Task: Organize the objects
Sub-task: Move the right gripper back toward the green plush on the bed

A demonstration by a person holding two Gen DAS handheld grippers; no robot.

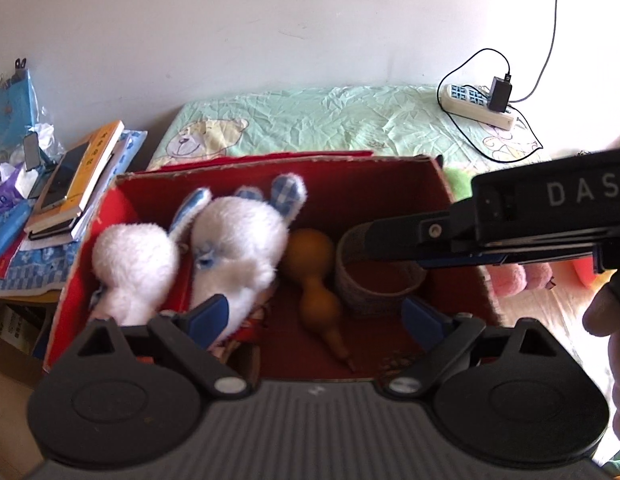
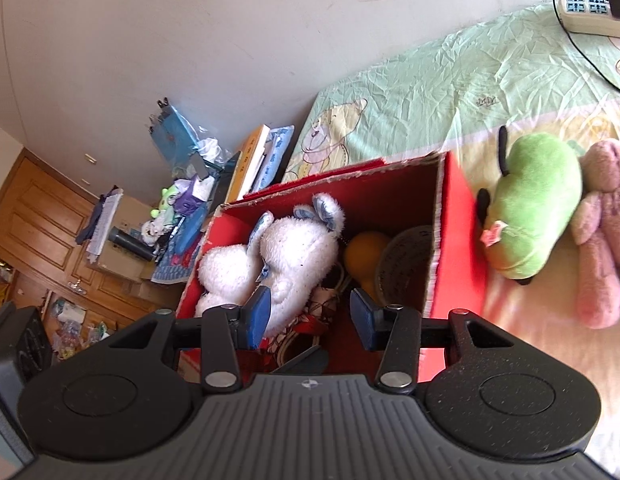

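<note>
A red cardboard box (image 1: 466,216) stands open on the bed. In it lie a white plush bunny (image 1: 233,240) with blue ears, a brown gourd (image 1: 314,276) and a woven cup (image 1: 374,280). My left gripper (image 1: 316,316) hangs over the box's near side, open wide and holding nothing. The right gripper's black housing (image 1: 550,208) reaches in from the right, one finger above the woven cup. In the right wrist view my right gripper (image 2: 310,316) is open above the box (image 2: 454,208), nothing between its blue pads. A green plush apple (image 2: 534,216) and a pink plush (image 2: 606,232) lie outside it.
A power strip (image 1: 476,104) with a black charger and cables rests at the bed's far right. A stack of books (image 1: 81,176) and clutter fill a side table on the left. Wooden cabinets (image 2: 37,216) stand beyond. A hand (image 1: 614,340) shows at the right edge.
</note>
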